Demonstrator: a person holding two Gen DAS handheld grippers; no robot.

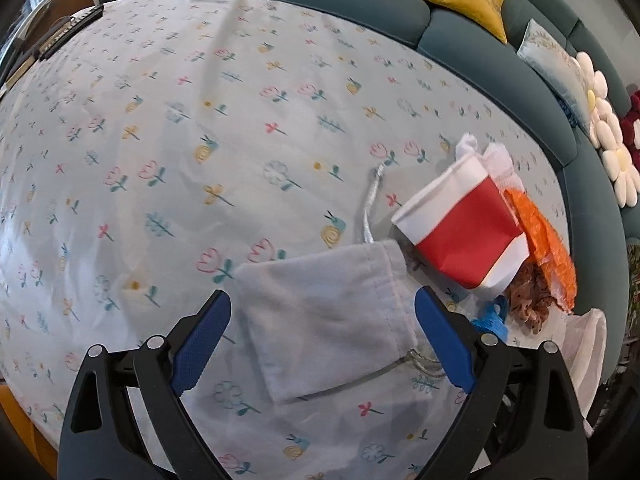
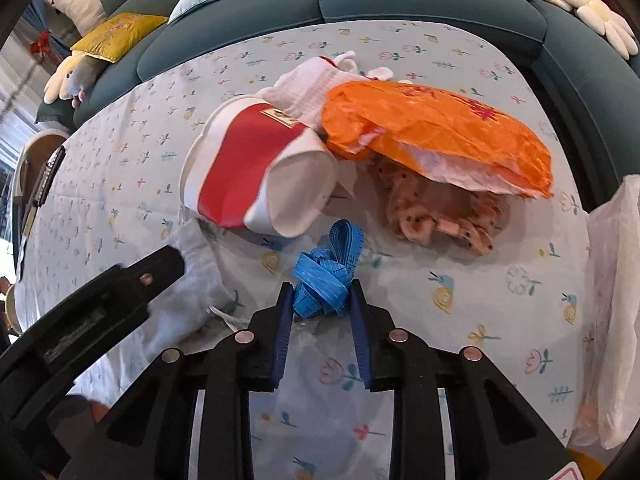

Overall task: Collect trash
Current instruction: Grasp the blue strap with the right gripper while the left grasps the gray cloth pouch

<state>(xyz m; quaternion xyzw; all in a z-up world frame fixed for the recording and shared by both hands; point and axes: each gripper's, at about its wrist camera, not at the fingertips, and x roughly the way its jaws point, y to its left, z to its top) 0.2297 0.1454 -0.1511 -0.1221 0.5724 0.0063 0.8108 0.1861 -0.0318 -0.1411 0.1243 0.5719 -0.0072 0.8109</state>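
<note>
While the right gripper squeezes a crumpled blue measuring tape between its blue ribbed pads, the left gripper is spread wide, a soft white drawstring cloth pouch lying flat between its fingers. Just ahead of the tape rest a tipped red-and-white paper cup, a wrinkled orange plastic bag and brown spotted fabric on the floral table.

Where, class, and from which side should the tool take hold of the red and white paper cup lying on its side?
Grip the red and white paper cup across its open rim, coming from the near side: it lies tipped with its mouth toward the right tool, and the thin wall should pinch flat.
</note>
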